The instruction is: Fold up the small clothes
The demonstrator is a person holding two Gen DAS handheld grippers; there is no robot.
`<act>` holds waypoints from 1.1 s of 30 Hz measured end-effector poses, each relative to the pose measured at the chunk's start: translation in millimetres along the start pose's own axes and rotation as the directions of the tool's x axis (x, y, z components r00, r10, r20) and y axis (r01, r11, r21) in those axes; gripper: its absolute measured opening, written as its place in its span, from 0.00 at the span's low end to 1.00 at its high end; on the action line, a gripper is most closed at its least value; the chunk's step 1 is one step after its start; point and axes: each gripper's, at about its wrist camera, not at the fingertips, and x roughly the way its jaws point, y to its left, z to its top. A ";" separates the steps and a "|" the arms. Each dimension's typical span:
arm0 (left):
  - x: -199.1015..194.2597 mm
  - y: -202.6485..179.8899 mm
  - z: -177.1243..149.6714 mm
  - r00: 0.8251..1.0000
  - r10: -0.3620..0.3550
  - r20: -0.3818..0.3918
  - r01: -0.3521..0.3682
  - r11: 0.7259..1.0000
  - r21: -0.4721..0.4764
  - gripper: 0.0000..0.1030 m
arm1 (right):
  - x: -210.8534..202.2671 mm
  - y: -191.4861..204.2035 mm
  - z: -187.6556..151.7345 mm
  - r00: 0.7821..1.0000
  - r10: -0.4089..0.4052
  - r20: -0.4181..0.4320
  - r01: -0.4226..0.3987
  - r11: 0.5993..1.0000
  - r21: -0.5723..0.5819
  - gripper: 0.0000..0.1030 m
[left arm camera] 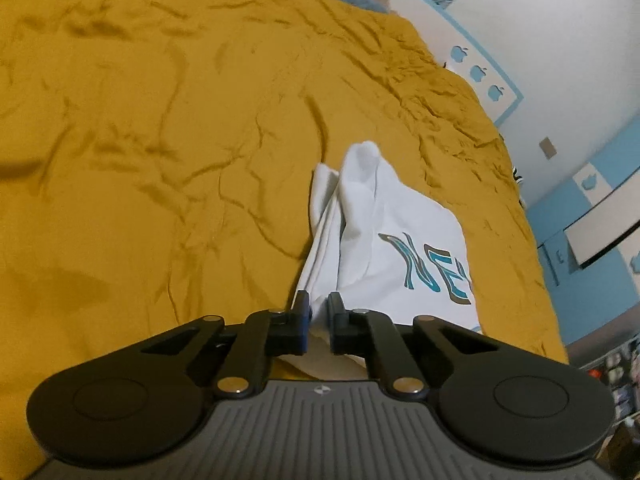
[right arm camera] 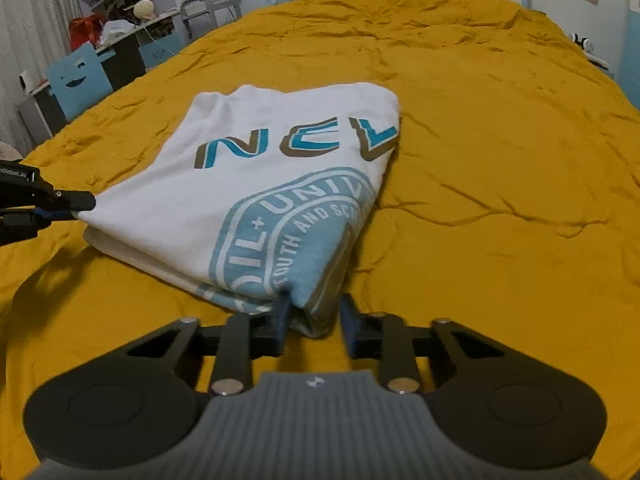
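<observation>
Your left gripper (left arm camera: pixel 318 308) fingers pinch the shirt (right arm camera: pixel 256 184) corner; your right gripper (right arm camera: pixel 314 316) fingers sit parted around its near folded corner. Shirt lies folded on the bed (right arm camera: pixel 480 160)

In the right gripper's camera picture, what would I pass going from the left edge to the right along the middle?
Left gripper pinching the shirt's corner → white T-shirt with blue lettering → bare stretch of the mustard bedspread.

Dim warm light, soft blur, fisheye-bent edges
</observation>
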 end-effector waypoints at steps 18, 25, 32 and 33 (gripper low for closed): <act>27.6 12.6 -29.4 0.983 0.159 -0.089 -0.149 0.983 0.107 0.10 | 15.6 -15.0 -18.4 0.997 -0.004 -0.082 0.005 1.000 0.016 0.00; 16.3 3.5 -28.8 0.968 0.216 -0.129 -0.197 0.969 0.149 0.17 | 10.8 -26.4 -19.7 0.996 0.024 -0.088 -0.018 0.997 0.072 0.00; -15.9 0.3 -5.9 0.971 0.225 -0.083 -0.215 0.969 0.121 0.23 | -20.9 -41.5 -13.4 0.999 0.026 -0.028 -0.023 0.995 0.097 0.01; -18.5 0.5 0.1 0.977 0.203 -0.064 -0.195 0.974 0.119 0.27 | -23.9 -44.6 -10.2 1.000 0.021 -0.018 -0.019 0.994 0.109 0.01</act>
